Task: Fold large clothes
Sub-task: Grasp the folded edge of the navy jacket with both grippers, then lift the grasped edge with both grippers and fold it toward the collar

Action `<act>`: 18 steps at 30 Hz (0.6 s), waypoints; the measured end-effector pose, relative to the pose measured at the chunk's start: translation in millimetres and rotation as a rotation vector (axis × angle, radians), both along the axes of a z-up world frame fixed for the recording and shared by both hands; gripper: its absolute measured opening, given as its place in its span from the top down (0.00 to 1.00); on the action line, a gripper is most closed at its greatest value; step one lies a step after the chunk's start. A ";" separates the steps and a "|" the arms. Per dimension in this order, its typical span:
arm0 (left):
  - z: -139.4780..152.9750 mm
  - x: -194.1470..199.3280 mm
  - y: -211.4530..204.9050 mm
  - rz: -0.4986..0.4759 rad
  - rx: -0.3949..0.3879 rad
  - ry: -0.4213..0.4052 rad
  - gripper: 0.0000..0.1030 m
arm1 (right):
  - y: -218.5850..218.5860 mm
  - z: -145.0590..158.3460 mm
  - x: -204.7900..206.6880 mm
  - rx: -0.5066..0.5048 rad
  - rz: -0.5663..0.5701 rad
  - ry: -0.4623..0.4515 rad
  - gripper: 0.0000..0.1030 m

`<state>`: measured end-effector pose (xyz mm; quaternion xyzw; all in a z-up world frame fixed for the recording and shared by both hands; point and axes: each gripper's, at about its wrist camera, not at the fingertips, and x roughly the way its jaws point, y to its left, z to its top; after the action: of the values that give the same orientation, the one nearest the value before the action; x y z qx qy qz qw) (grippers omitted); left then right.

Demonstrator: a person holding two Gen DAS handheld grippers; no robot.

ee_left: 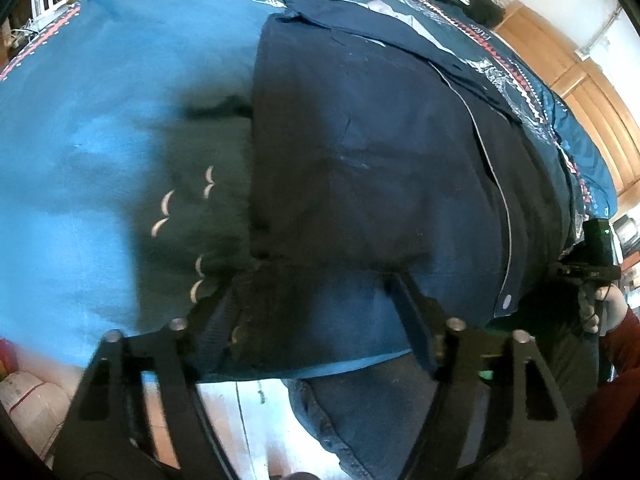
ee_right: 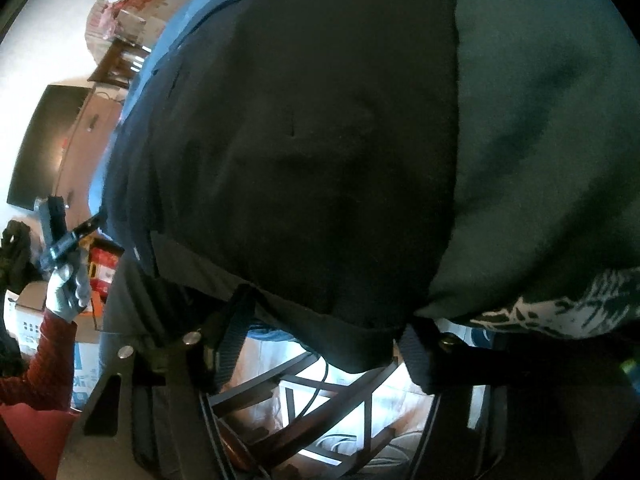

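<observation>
Garment (ee_left: 360,152) – dark, flat on blue sheet (ee_left: 100,120), hem at near edge | left gripper (ee_left: 316,308) wide over hem, nothing pinched | right gripper (ee_right: 320,332) wide too | advice – bite both hem corners evenly before lifting.

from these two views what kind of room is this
Probably a lived-in bedroom at home. A dark shirt lies on a blue printed bedspread, wooden cupboard doors stand behind it, and cardboard boxes are piled by the wall.
</observation>
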<state>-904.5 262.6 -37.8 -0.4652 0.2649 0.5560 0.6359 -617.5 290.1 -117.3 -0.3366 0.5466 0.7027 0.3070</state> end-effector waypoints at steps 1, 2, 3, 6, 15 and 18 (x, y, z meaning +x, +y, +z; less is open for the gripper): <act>0.6 -2.9 -1.2 0.005 0.003 -0.011 0.49 | 0.0 1.3 1.9 -0.001 -0.004 0.004 0.32; 0.9 -6.3 -2.0 0.011 0.003 -0.019 0.56 | -0.2 2.0 1.6 -0.001 -0.005 0.004 0.34; 1.1 -9.4 -3.6 0.015 0.004 -0.024 0.61 | -0.4 3.0 1.4 0.000 -0.004 0.003 0.34; 1.3 -12.4 -4.5 0.017 0.002 -0.027 0.64 | -0.8 4.2 -0.7 0.004 0.002 -0.011 0.35; 8.3 -11.0 -6.5 0.038 0.029 -0.046 0.90 | -11.6 28.4 0.0 0.040 -0.008 0.039 0.71; 34.1 -10.6 -16.4 0.058 0.086 -0.077 0.90 | -20.9 60.5 17.1 0.069 -0.065 0.157 0.75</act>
<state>-915.1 246.2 -3.7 -0.4659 0.2024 0.5669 0.6486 -600.4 269.3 -56.8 -0.2519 0.5548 0.7351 0.2974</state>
